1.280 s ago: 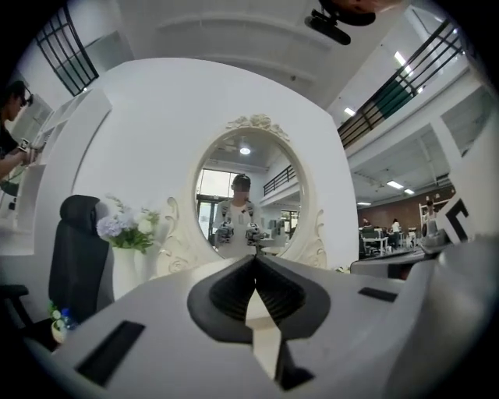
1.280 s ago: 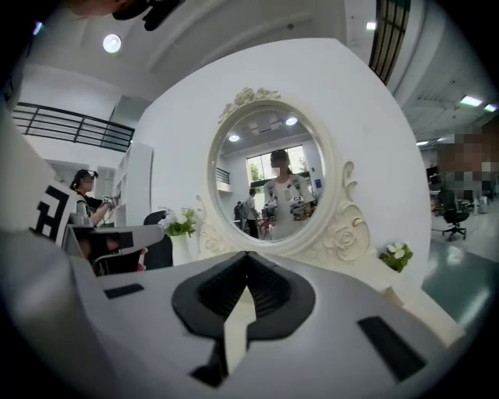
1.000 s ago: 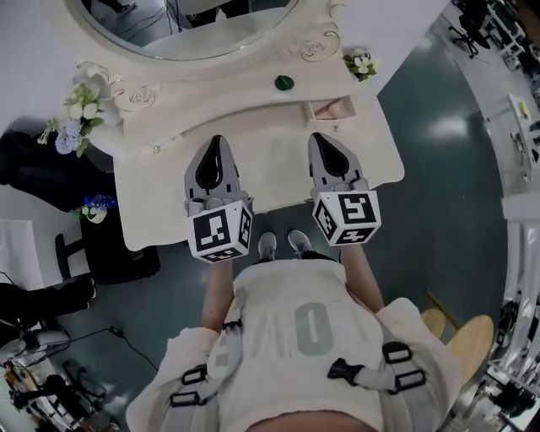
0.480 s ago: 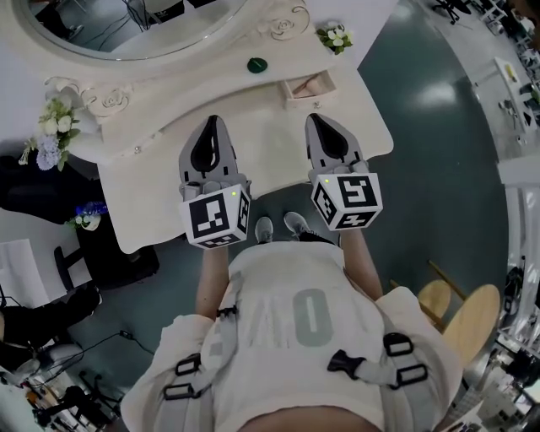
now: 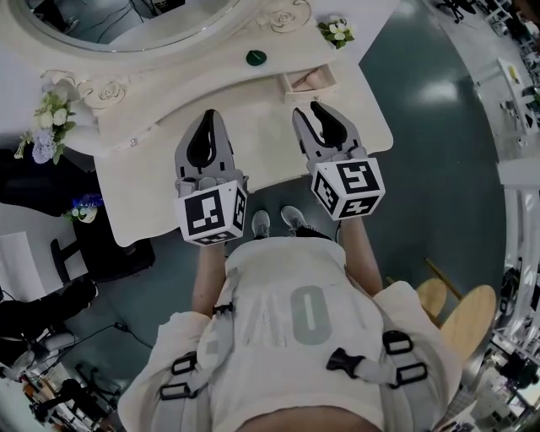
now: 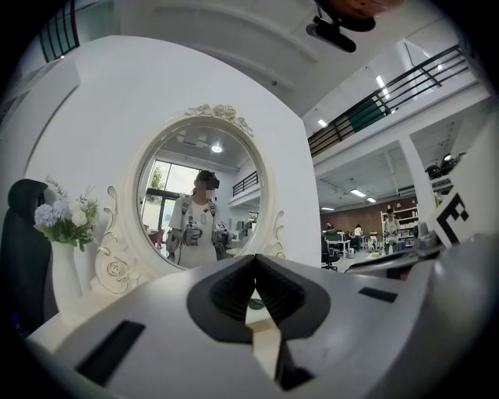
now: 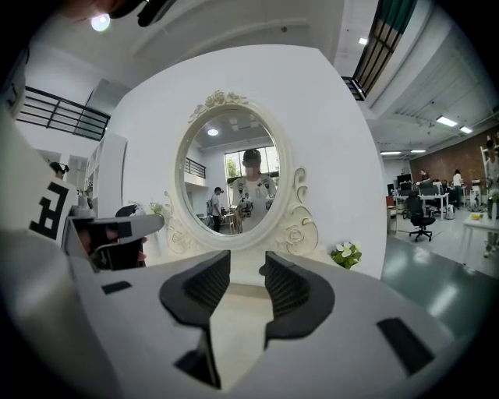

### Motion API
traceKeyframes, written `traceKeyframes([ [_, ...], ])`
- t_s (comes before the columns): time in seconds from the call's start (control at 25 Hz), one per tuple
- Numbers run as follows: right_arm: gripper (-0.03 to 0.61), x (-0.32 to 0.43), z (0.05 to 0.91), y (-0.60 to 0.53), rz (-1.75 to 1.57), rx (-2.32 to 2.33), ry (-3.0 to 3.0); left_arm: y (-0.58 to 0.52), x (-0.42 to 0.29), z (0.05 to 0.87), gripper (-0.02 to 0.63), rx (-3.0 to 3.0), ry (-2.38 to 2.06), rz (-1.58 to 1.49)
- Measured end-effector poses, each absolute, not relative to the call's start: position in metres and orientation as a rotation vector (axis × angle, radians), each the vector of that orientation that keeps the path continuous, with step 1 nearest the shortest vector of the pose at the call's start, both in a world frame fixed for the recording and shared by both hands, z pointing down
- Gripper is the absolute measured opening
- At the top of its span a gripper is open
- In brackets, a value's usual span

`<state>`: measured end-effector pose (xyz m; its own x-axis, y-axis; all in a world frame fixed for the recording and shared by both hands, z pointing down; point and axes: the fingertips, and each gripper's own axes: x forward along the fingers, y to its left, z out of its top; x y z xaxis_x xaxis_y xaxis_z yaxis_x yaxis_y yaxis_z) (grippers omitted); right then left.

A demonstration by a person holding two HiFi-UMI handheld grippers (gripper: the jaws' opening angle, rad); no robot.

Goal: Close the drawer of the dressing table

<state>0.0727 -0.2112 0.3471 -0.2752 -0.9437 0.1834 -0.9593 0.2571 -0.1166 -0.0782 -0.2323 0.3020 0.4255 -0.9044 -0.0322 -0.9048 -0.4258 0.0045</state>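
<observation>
The cream dressing table has a small drawer standing open on its raised back shelf, at the right, pinkish inside. My right gripper hovers over the tabletop just in front of that drawer. Its jaws have just been opening and now stand apart, with nothing between them. My left gripper hangs over the middle of the tabletop, level and shut on nothing. Neither gripper touches the drawer.
An oval mirror rises behind the table, with a green dish on the shelf below it. Flowers stand at the right corner and in a vase at the left. A wooden stool is behind me.
The right gripper's jaws have parted from shut. The left gripper has shifted a little across the tabletop. The drawer stays open as before.
</observation>
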Motion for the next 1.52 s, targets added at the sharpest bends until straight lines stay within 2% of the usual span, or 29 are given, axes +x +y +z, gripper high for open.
traceKeyframes([
  [0.24, 0.250, 0.092, 0.367, -0.215, 0.338, 1.815, -2.325, -0.233, -0.075, 0.310, 0.018, -2.650, 1.701, 0.012],
  [0.44, 0.260, 0.116, 0.389, -0.227, 0.356, 1.813, -2.248, -0.235, -0.070, 0.311, 0.018, -2.638, 1.688, -0.015],
  [1.0, 0.249, 0.160, 0.518, -0.286, 0.461, 1.671, -2.018, -0.234, -0.058, 0.347, 0.018, -2.647, 1.738, -0.131],
  [1.52, 0.169, 0.174, 0.578, -0.309, 0.584, 1.649, -1.925, -0.238, -0.076, 0.362, 0.018, -2.580, 1.830, -0.226],
])
